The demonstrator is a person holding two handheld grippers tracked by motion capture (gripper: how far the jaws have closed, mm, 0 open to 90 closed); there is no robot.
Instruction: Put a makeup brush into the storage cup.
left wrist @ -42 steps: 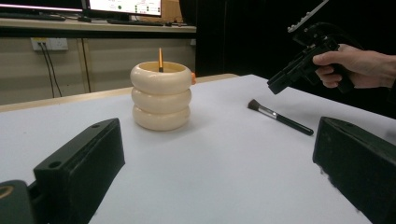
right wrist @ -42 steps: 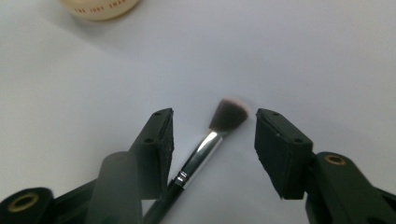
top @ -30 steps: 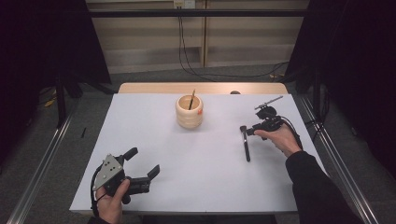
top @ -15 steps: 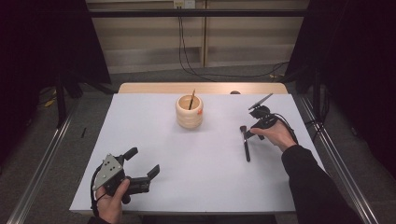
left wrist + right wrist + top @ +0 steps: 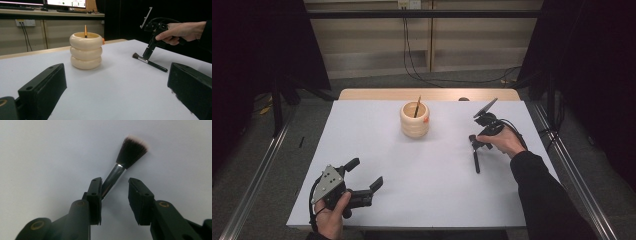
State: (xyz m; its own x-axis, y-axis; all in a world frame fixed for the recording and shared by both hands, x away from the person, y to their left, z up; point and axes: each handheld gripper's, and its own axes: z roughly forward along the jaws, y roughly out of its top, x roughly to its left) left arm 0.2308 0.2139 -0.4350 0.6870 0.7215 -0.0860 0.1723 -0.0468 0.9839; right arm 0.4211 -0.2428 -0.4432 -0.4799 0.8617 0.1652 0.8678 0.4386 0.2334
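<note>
A black makeup brush (image 5: 475, 159) with a silver ferrule lies on the white table (image 5: 427, 170) at the right. My right gripper (image 5: 472, 142) points down over its bristle end. In the right gripper view the ferrule (image 5: 113, 178) lies between the jaws of the right gripper (image 5: 115, 187), against the left pad, with a gap to the right pad. These jaws have just been closing and are still open. A cream ringed holder (image 5: 415, 121) with a thin stick (image 5: 417, 106) in it stands at the back centre. My left gripper (image 5: 364, 172) rests open and empty at the near left.
A bare wooden strip (image 5: 427, 94) runs along the table's far edge, with a small dark object (image 5: 463, 99) on it. Metal rails flank the table on both sides. From the left gripper view, the holder (image 5: 86, 51) and the brush (image 5: 150, 63) lie ahead.
My right gripper has shifted slightly toward the back and tipped steeper over the brush's bristle end. The left gripper has stayed put.
</note>
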